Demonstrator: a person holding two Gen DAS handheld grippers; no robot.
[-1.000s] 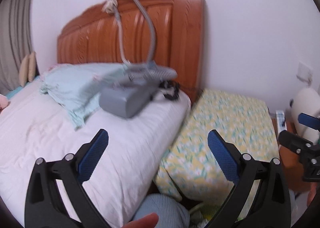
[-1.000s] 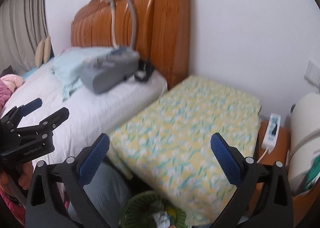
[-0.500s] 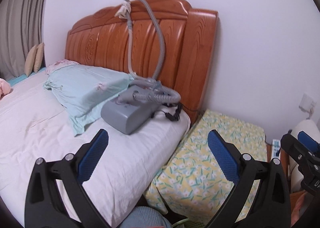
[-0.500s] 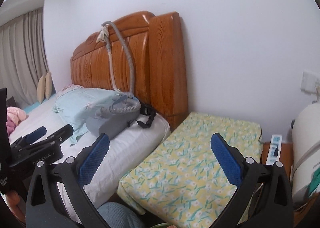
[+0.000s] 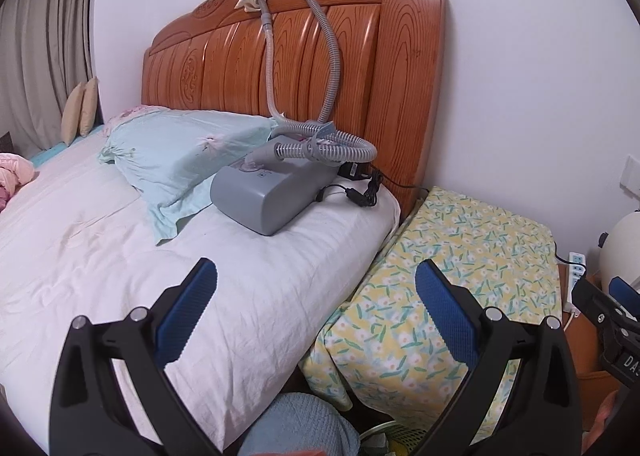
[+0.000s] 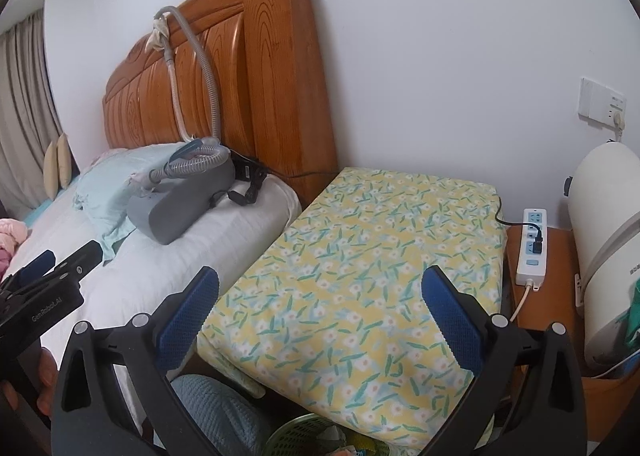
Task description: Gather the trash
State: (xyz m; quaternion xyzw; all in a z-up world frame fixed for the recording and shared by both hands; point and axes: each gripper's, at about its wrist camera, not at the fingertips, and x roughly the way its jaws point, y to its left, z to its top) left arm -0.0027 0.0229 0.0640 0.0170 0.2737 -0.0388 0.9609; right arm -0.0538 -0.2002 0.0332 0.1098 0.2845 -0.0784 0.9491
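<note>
Both grippers held open above the bedside, holding nothing.

The left gripper (image 5: 316, 308) has its jaws spread wide over the bed (image 5: 100, 256) edge; the right gripper (image 6: 320, 312) is equally wide over the floral pad (image 6: 360, 256). A green basket (image 6: 304, 436) with scraps of trash sits at the frame's bottom, below the pad's near corner. A grey machine (image 5: 268, 192) with its hose (image 5: 320, 40) lies on the bed's head corner, touching the pillow (image 5: 180, 152). A power strip (image 6: 532, 244) lies beside the pad's far edge.
</note>
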